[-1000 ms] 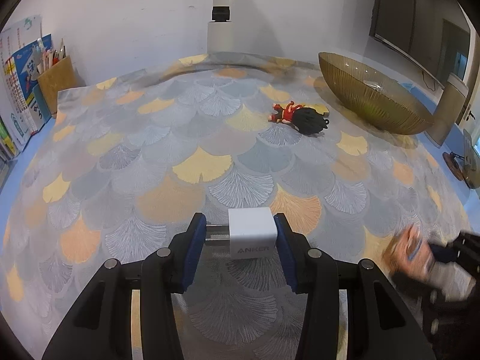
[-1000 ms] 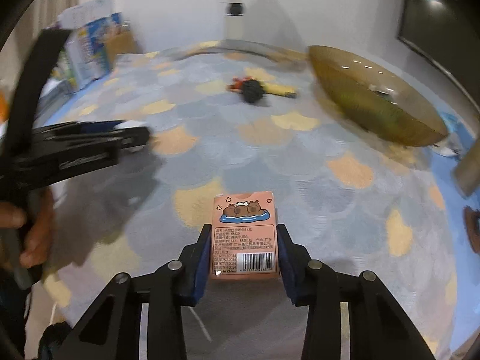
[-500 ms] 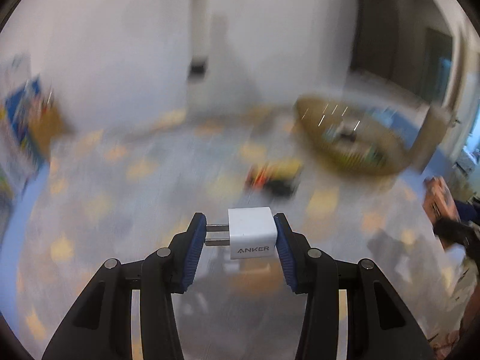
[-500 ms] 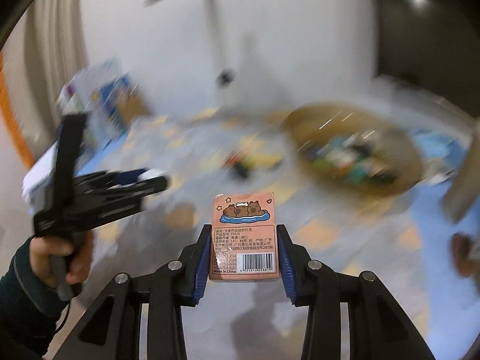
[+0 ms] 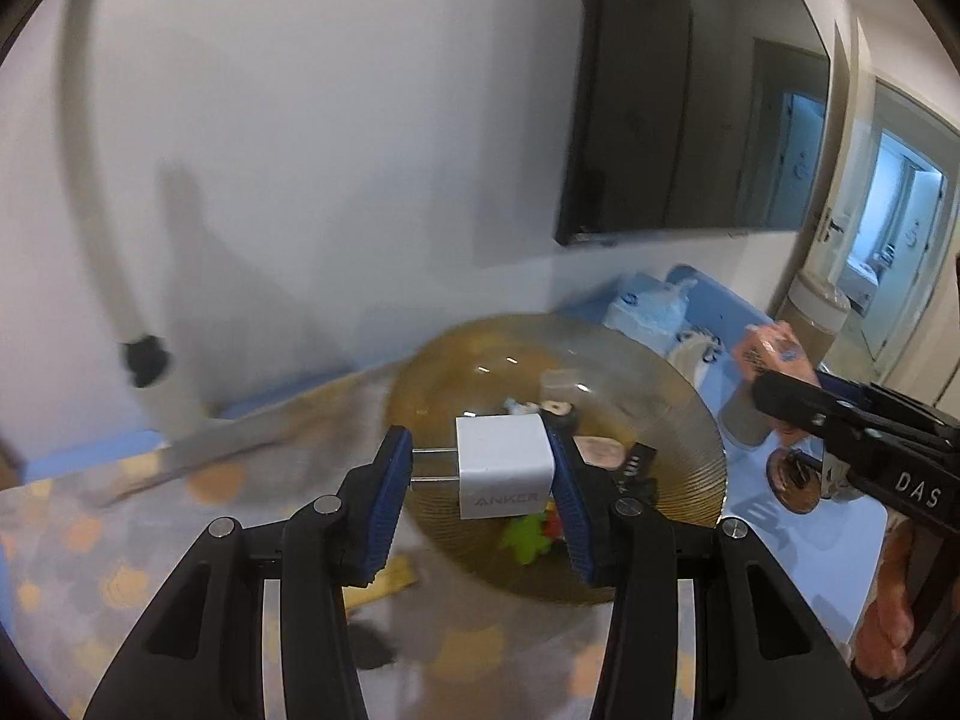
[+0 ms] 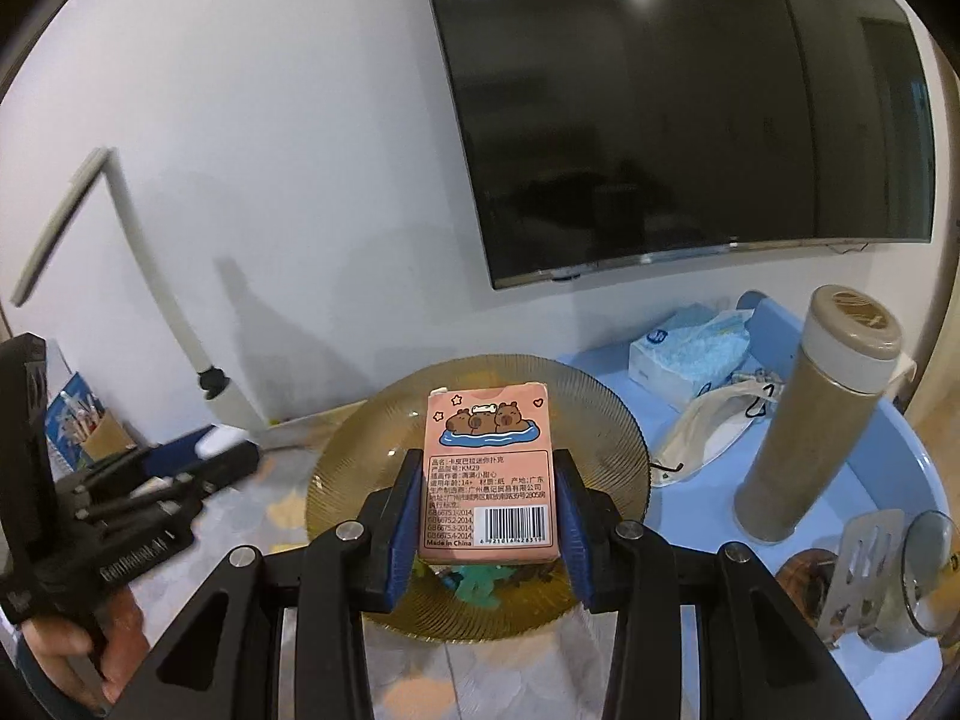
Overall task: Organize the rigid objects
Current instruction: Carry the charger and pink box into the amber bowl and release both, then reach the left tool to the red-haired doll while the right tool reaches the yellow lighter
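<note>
The left gripper [image 5: 480, 480] pinched a white charger [image 5: 503, 465], and the right gripper [image 6: 487, 510] pinched a pink card box [image 6: 487, 471]. Both hung above the brown glass bowl [image 6: 606, 420] of little things. Farther back hung a black TV [image 6: 690, 120].

Left view was pretty smeared by motion blur, right one sharper; two ceiling lights glared off TV [image 6: 678, 114], fisheye edges went black.

My card box [image 6: 487, 471] hides most of the bowl's [image 6: 606, 420] contents [image 6: 480, 585]; my left view blurs them.
</note>
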A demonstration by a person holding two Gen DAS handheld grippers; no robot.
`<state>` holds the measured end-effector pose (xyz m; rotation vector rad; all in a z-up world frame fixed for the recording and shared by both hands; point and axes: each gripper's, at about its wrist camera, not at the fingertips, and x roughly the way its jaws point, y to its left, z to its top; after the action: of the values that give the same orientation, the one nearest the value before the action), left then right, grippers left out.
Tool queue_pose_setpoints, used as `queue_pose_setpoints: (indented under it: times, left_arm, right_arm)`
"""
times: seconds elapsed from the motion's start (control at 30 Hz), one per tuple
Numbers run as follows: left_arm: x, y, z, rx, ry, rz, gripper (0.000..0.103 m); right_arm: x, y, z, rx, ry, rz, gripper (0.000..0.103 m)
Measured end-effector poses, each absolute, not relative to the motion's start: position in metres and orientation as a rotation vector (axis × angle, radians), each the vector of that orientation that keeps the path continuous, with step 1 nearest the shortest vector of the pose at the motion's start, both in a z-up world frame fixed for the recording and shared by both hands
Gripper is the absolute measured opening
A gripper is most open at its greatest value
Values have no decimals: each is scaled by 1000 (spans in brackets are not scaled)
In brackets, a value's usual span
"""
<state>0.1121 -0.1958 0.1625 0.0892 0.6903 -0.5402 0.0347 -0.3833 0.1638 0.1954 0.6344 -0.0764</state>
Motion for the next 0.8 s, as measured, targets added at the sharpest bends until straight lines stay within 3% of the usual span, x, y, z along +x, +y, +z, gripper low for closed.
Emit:
queue_pose_setpoints:
  times: [0.03, 0.07, 0.13, 0.4, 0.6, 0.73, 0.8]
  left_arm:
    - [114, -201, 159, 86, 695, -546, 46]
    - [116, -206, 156, 81, 693, -541, 67]
    - [114, -205, 152, 65, 678, -522, 83]
    - [68, -133, 148, 35, 681, -462, 83]
    - [31, -57, 131, -56, 715, -300, 83]
    - [6, -21, 99, -71, 767, -197, 83]
    - [-1, -12, 80, -34, 790, -144, 83]
  right_arm:
    - [43, -383, 160, 182, 651, -72, 41]
    - [52, -380, 155, 159, 678, -68, 44]
    - [63, -383, 142, 118, 720, -114, 59]
    - [23, -404, 119, 260, 756, -60, 59]
    - [-14, -366, 126, 291, 742, 102, 62]
    - [-21, -324, 104, 257, 767, 182, 77]
    - [-26, -303, 81, 232, 782, 199, 77]
